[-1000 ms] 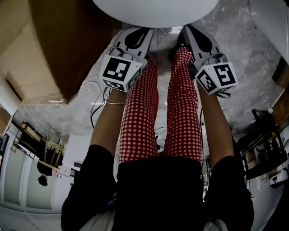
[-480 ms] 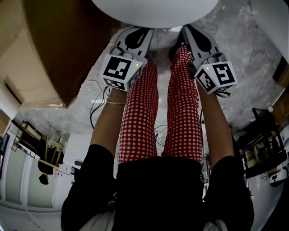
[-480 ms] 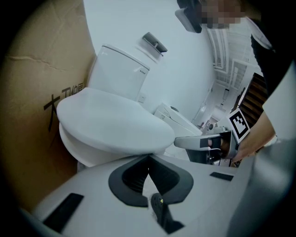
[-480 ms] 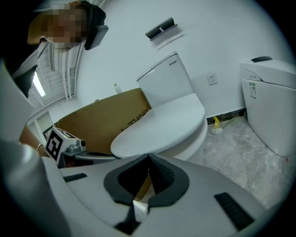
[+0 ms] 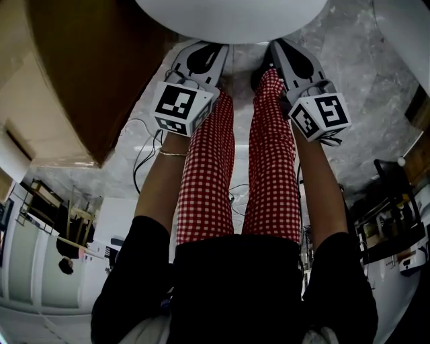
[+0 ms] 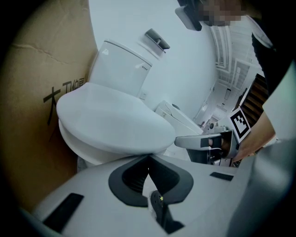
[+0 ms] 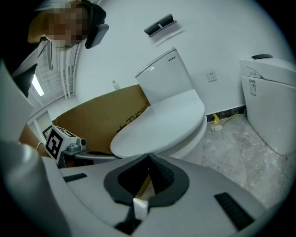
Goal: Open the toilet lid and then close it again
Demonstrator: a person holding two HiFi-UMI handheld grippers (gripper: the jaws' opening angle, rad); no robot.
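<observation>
The box [image 5: 87, 67] fills ten o'clock in the head view. At twelve o'clock stands the toilet [image 7: 164, 76], its lid [image 5: 232, 17] lying flat down. Just under the lid's front edge, the left gripper [image 6: 148, 158] and right gripper [image 7: 149, 157] are both clenched on nothing.

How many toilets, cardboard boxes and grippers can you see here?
Toilets: 2, the closed toilet and a second toilet
Boxes: 1, the cardboard box
Grippers: 2, the left gripper and the right gripper
Total: 5
</observation>
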